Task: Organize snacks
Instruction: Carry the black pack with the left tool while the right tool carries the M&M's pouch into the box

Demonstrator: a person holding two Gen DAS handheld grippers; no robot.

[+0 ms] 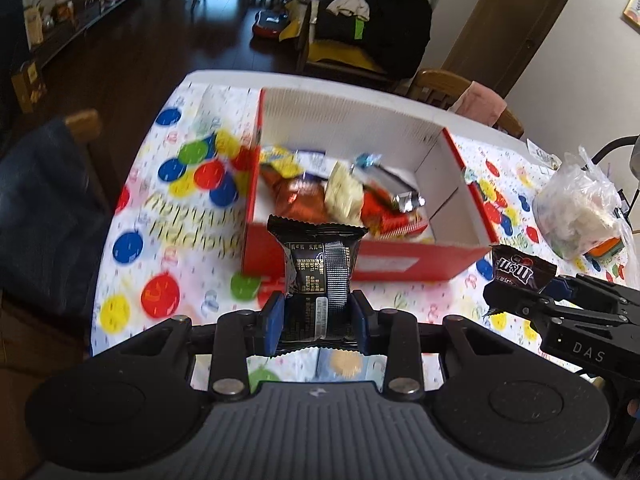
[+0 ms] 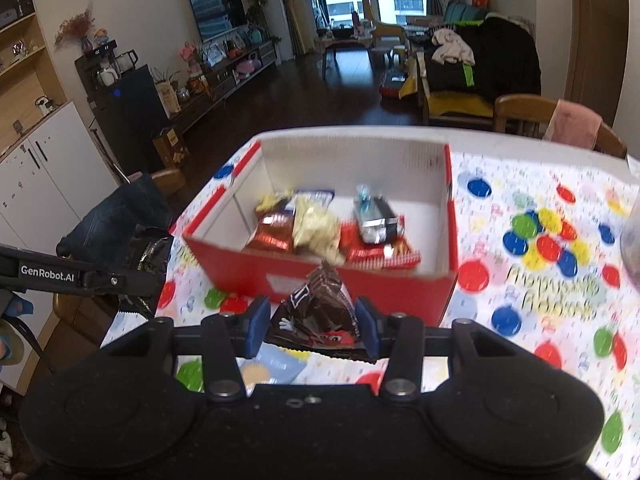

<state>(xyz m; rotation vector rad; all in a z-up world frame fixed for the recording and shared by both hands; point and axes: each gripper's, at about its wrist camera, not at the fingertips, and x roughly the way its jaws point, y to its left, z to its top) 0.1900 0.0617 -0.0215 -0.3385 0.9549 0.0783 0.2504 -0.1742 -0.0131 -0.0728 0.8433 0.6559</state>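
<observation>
Both grippers were loaded: left gripper (image 1: 316, 318) pinched a black wrapper (image 1: 318, 264), right gripper (image 2: 314, 326) an M&M's bag (image 2: 320, 312), both held short of the red box (image 2: 320, 276). Looked light, crinkly, slippery; grab mid-pack.

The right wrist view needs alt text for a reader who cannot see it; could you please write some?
The right gripper holds a brown M&M's packet above a dotted tablecloth, facing an open red box. The box already contains several wrapped snacks; a living room lies beyond.
</observation>
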